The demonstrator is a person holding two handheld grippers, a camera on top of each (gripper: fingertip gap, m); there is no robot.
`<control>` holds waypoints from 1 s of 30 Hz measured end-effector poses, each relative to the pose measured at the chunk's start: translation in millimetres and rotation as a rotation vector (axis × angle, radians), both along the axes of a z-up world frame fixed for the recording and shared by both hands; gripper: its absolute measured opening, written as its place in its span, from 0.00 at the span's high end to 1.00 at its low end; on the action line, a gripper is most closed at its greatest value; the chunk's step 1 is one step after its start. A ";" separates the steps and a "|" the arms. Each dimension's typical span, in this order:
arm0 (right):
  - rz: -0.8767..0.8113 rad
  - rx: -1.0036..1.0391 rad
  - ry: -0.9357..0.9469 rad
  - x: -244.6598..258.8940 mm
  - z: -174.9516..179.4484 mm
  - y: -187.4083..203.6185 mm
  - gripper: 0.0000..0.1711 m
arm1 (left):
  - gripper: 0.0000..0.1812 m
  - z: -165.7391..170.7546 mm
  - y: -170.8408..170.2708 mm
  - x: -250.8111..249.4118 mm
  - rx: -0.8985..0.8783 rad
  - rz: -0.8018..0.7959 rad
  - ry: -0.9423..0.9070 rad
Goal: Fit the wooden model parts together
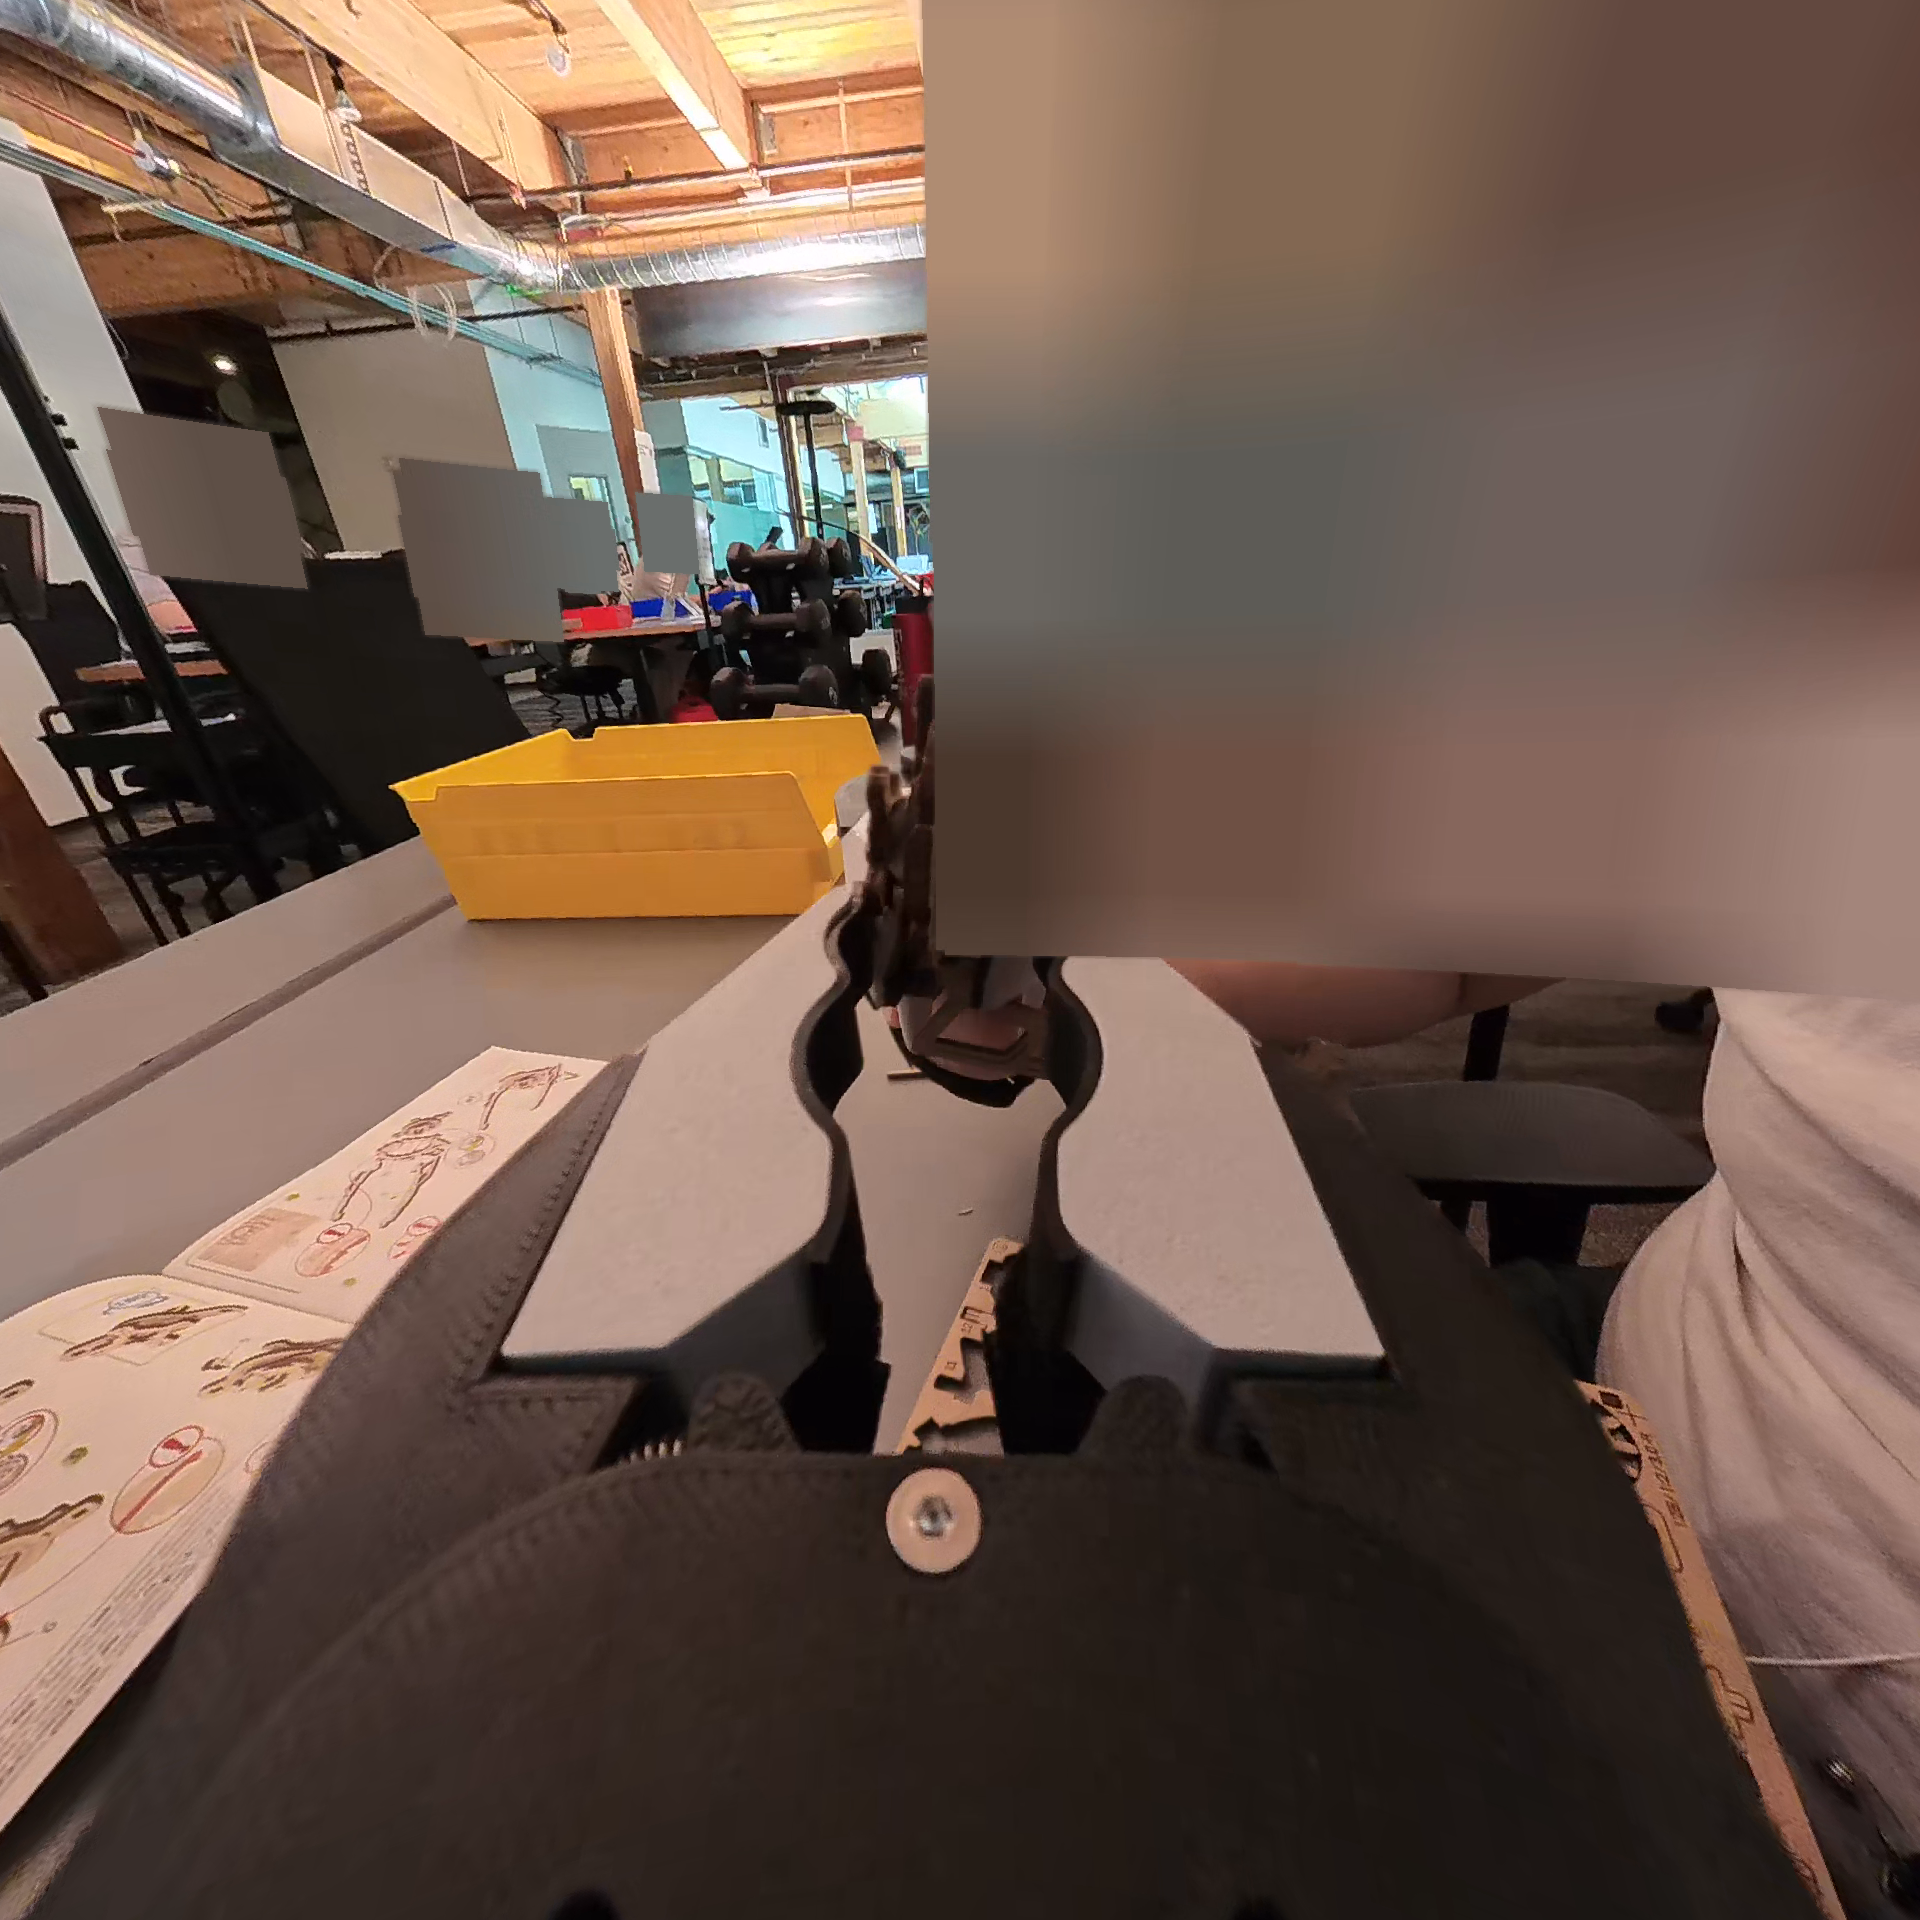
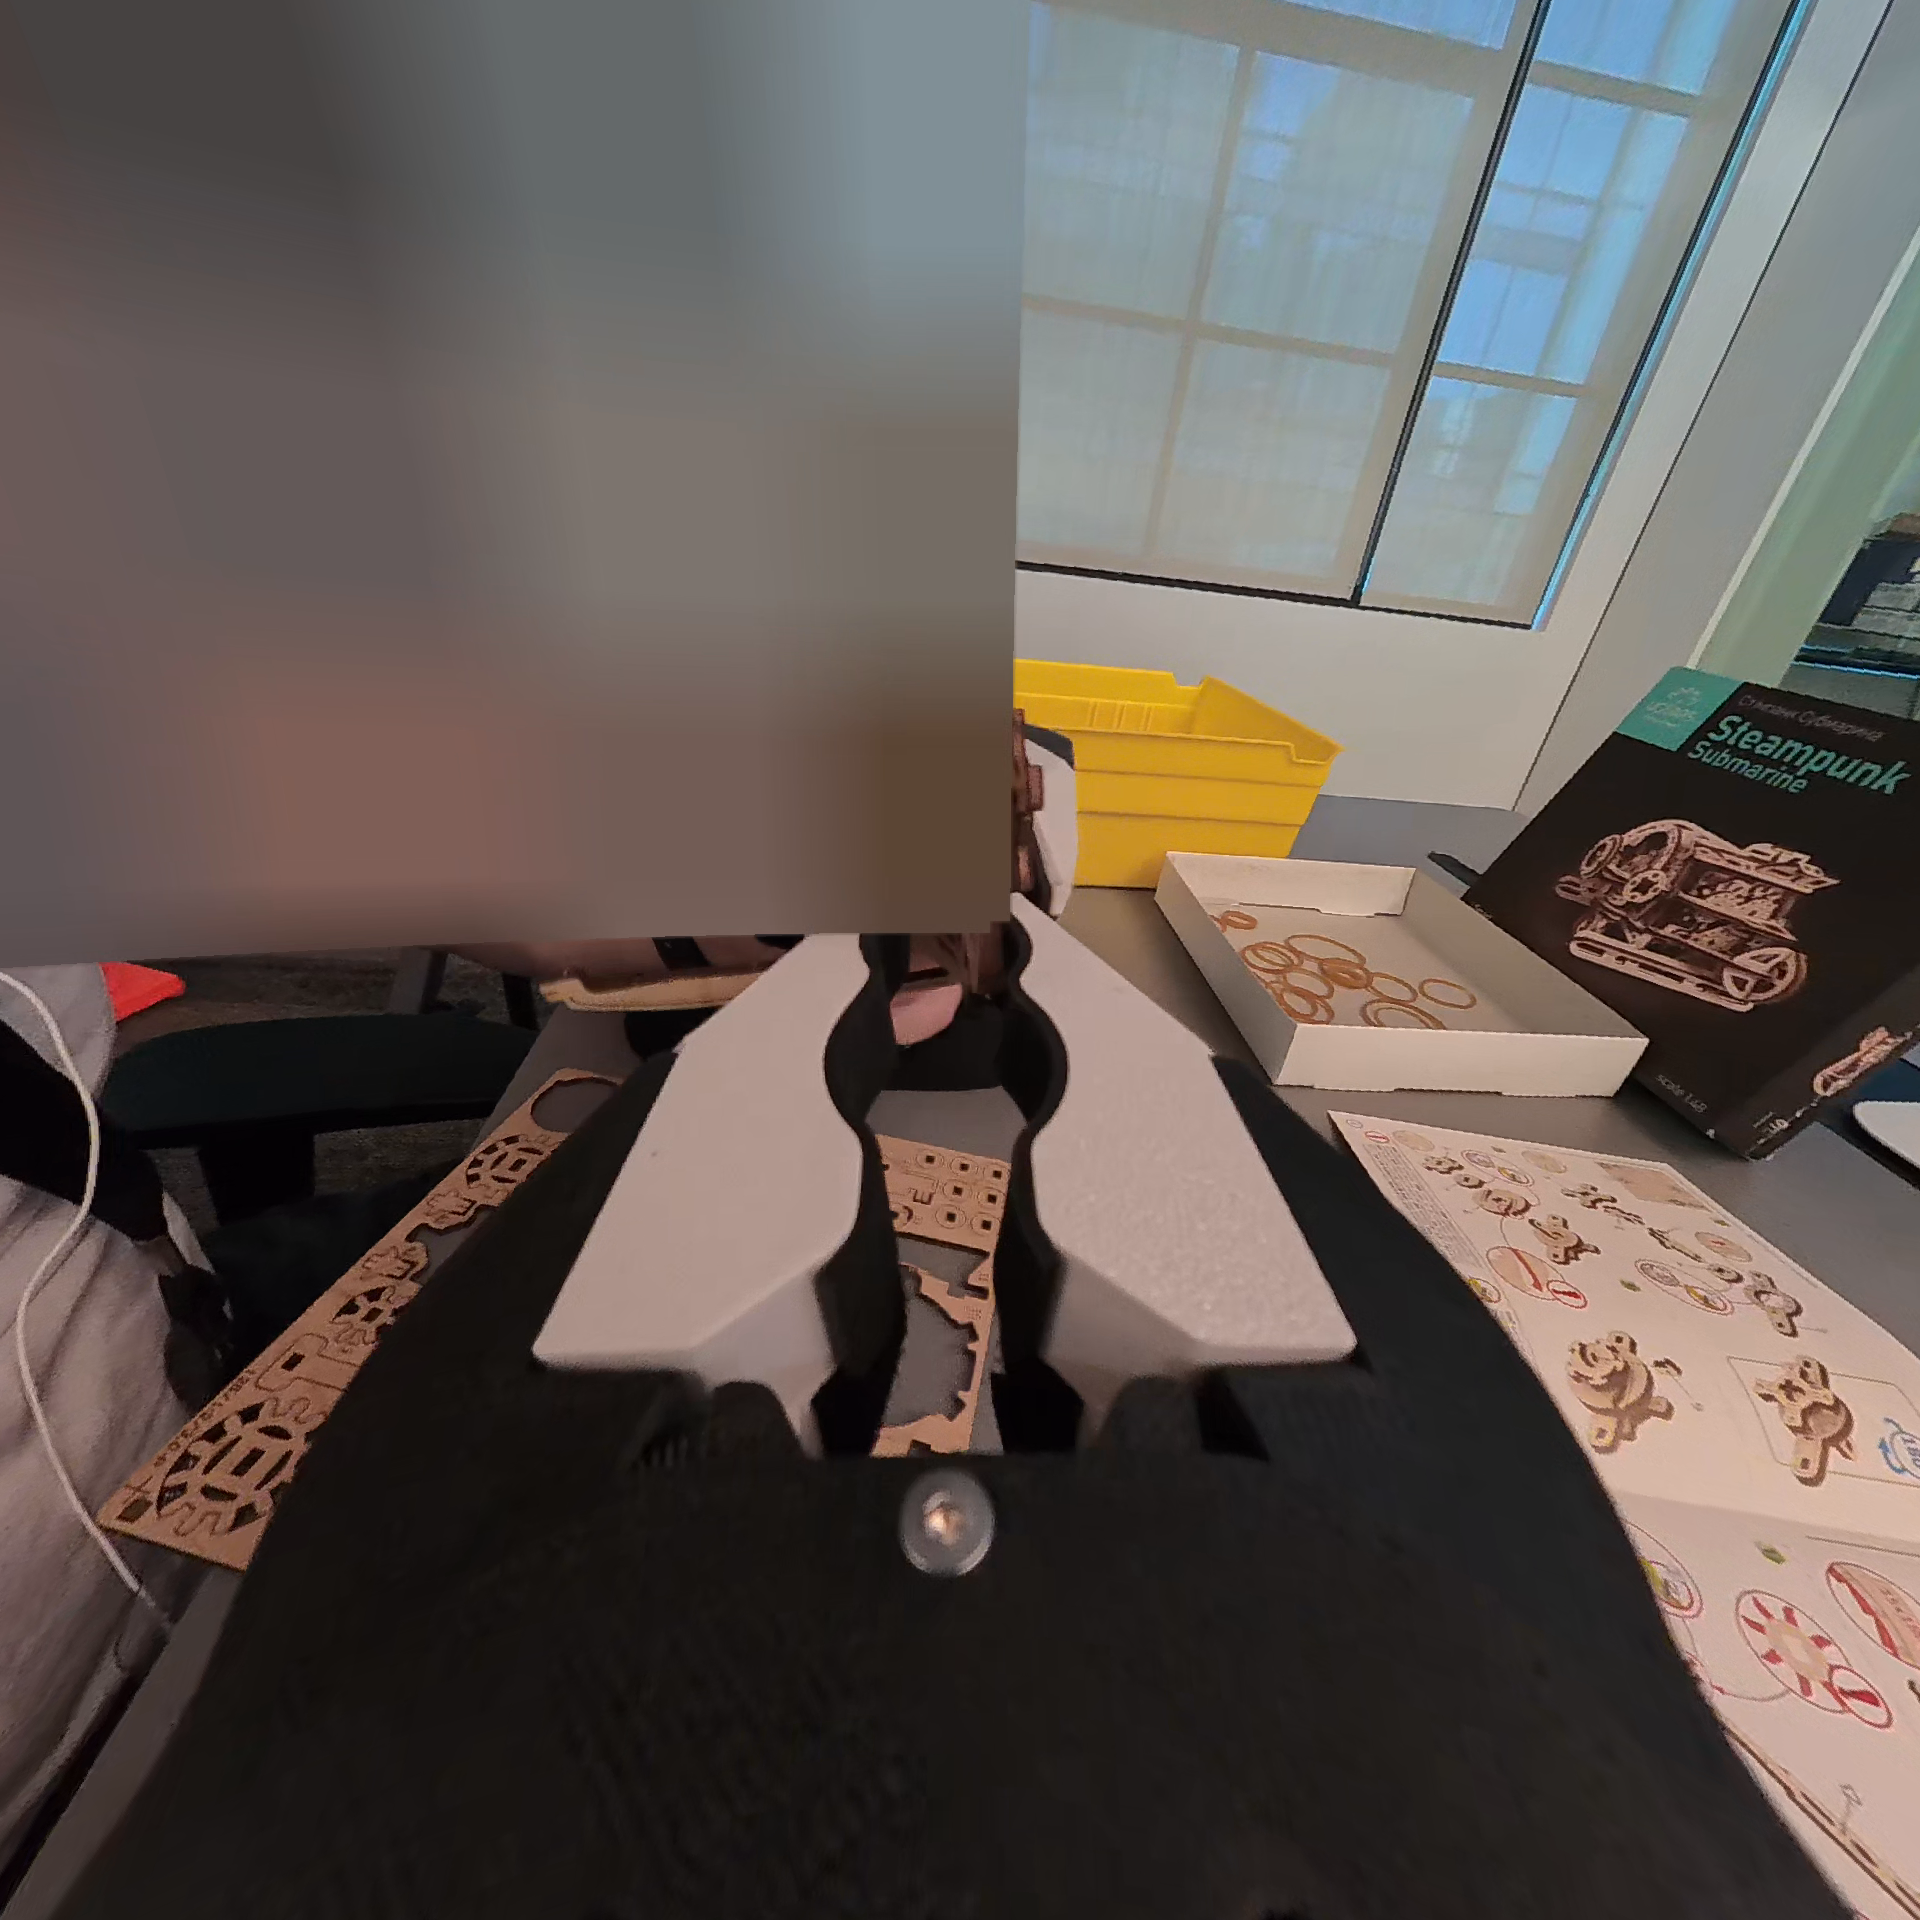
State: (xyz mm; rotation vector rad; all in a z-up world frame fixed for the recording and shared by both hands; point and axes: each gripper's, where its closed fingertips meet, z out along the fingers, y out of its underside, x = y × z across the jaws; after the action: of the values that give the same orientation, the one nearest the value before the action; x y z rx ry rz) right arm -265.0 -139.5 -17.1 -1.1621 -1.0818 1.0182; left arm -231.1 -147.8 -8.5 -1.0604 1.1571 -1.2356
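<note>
A dark brown wooden model (image 1: 896, 873) is held up above the table, its right side hidden by a blur patch. My left gripper (image 1: 961, 966) has its jaws closed in on the model's lower end. My right gripper (image 2: 951, 951) faces it from the other side, its jaws closed on a dark wooden part (image 2: 975, 964) at the model's base. The model also shows in the right wrist view (image 2: 1029, 800). The right gripper's grey fingertips (image 1: 977, 1039) show between my left fingers. A laser-cut plywood sheet (image 2: 343, 1340) lies under both grippers.
A yellow bin (image 1: 623, 831) stands at the back of the grey table (image 1: 312, 997). An instruction sheet (image 2: 1662, 1351), a white tray (image 2: 1455, 1070) of thin rings and the kit's dark box (image 2: 1714, 914) lie to the right. A person in white sits close by, beside a chair (image 1: 1527, 1143). Left and right tips are no more than a few centimetres apart.
</note>
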 end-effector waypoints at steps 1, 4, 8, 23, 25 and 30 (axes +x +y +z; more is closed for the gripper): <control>0.000 0.006 0.002 -0.2 0.5 -0.7 0.93 | 0.85 0.8 -0.5 -0.3 -0.006 -0.006 -0.006; 0.011 0.019 0.004 -1.0 1.9 -4.2 0.93 | 0.85 2.7 -3.5 -1.2 0.008 -0.012 -0.018; 0.001 0.030 0.014 -0.4 3.2 -2.7 0.93 | 0.85 4.1 -3.5 -0.9 -0.031 -0.030 -0.038; 0.048 0.055 0.048 -0.5 7.9 -11.5 0.93 | 0.79 3.0 -12.2 -6.3 0.059 -0.063 0.027; 0.044 0.060 0.058 -0.3 8.9 -11.5 0.93 | 0.80 1.1 -10.4 -6.0 0.088 -0.039 0.043; 0.061 0.104 0.069 0.9 11.7 -15.9 0.93 | 0.79 -3.9 -13.1 -4.5 0.132 -0.033 0.078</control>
State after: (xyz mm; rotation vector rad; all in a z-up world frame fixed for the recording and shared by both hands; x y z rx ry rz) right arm -264.1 -155.4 -5.3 -1.0088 -1.1080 1.0298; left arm -235.6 -160.9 -12.4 -1.0014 1.3023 -1.1355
